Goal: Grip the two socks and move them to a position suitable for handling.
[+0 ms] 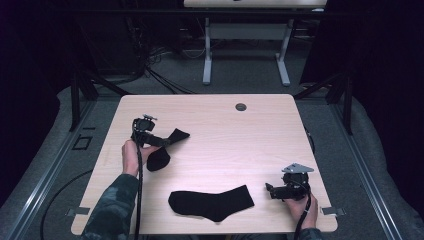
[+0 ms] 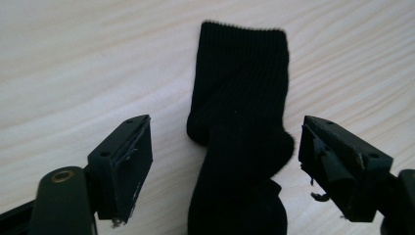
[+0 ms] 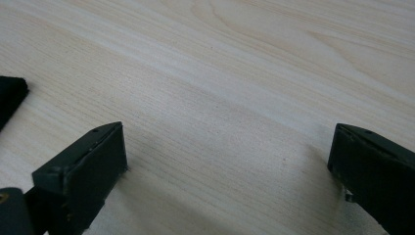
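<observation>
A black sock [image 1: 161,156] lies bent on the left part of the wooden table [image 1: 225,130]; its cuff [image 1: 179,134] points right. My left gripper [image 1: 165,142] hovers over its middle. In the left gripper view this sock [image 2: 240,98] runs up between the two spread jaws, and the left gripper [image 2: 226,134] is open, neither jaw pressing the cloth. A second black sock [image 1: 212,202] lies flat near the front edge. Right of it, my right gripper [image 1: 270,190] points left, low over bare wood. The right gripper [image 3: 230,147] is open and empty, with a sock corner [image 3: 10,98] at its far left.
A round cable hole [image 1: 241,106] sits near the table's far edge. Behind the table stands another desk on white legs [image 1: 207,55], with cables on the grey floor. Metal rails [image 1: 365,165] run along both sides of the table.
</observation>
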`<state>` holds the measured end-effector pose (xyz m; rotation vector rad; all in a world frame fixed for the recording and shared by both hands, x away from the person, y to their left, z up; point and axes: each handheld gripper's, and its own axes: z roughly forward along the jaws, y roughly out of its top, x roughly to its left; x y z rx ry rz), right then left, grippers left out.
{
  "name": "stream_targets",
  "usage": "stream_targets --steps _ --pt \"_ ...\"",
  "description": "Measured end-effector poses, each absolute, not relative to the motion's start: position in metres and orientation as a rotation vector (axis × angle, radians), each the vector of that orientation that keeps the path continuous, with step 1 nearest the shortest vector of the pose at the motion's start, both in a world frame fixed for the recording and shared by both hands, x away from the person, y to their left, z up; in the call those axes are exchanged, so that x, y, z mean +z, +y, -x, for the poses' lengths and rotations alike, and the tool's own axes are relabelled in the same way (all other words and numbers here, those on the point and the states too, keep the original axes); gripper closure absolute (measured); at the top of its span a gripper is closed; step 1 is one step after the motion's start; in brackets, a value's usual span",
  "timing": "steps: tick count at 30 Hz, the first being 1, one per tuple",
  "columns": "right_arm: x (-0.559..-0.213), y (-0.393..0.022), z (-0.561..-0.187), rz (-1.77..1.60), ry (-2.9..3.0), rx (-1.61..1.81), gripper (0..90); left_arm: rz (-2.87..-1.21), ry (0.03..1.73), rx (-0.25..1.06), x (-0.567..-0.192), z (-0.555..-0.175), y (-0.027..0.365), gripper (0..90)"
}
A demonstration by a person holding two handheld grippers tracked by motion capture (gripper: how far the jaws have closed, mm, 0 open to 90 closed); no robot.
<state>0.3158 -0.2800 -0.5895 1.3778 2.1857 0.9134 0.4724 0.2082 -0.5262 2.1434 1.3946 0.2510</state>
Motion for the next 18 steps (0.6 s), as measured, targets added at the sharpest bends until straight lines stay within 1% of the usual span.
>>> stream_targets --steps 2,3,4,5,7,8,9,10,12,14,18 --pt "-0.5896 -0.2799 -0.3157 -1.379 2.183 0.915 0.8 -2.113 1.403 0.215 -0.5301 -0.4739 0.2090 29.3" --pt "-0.5896 -0.2799 -0.3157 -1.379 2.182 0.915 1.0 -2.117 1.399 0.204 -0.5319 -0.4744 0.2080 38.1" --pt "-0.5896 -0.2799 -0.3157 -1.379 2.182 0.915 1.0 -2.117 1.399 0.204 -0.5319 -0.4744 0.2080 41.2" --pt "-0.5896 -0.2799 -0.3157 -1.378 2.182 0.916 1.4 -2.124 1.401 0.190 -0.5332 -0.4749 0.2071 41.2" --pt "-0.5896 -0.2801 -0.3155 -1.381 2.170 0.921 2.7 -2.136 1.414 0.182 -0.5351 -0.4747 0.2049 53.0" --pt "-0.5896 -0.2801 -0.3155 -1.381 2.170 0.921 2.7 -2.136 1.414 0.182 -0.5351 -0.4747 0.2049 56.1" --pt "-0.5896 -0.2801 -0.3155 -1.380 2.169 0.920 3.0 -2.120 1.419 0.174 -0.5357 -0.4740 0.2049 56.1" --pt "-0.5894 -0.2806 -0.3154 -1.380 2.168 0.918 3.7 -2.121 1.418 0.176 -0.5362 -0.4736 0.2050 66.9" --pt "-0.5894 -0.2806 -0.3153 -1.380 2.168 0.919 3.8 -2.131 1.415 0.194 -0.5373 -0.4723 0.2045 77.5" --pt "-0.5896 -0.2806 -0.3154 -1.377 2.166 0.920 3.9 -2.113 1.414 0.205 -0.5383 -0.4704 0.2046 81.2" --pt "-0.5896 -0.2807 -0.3154 -1.375 2.167 0.922 4.1 -2.115 1.372 0.240 -0.5308 -0.4653 0.2025 82.2"
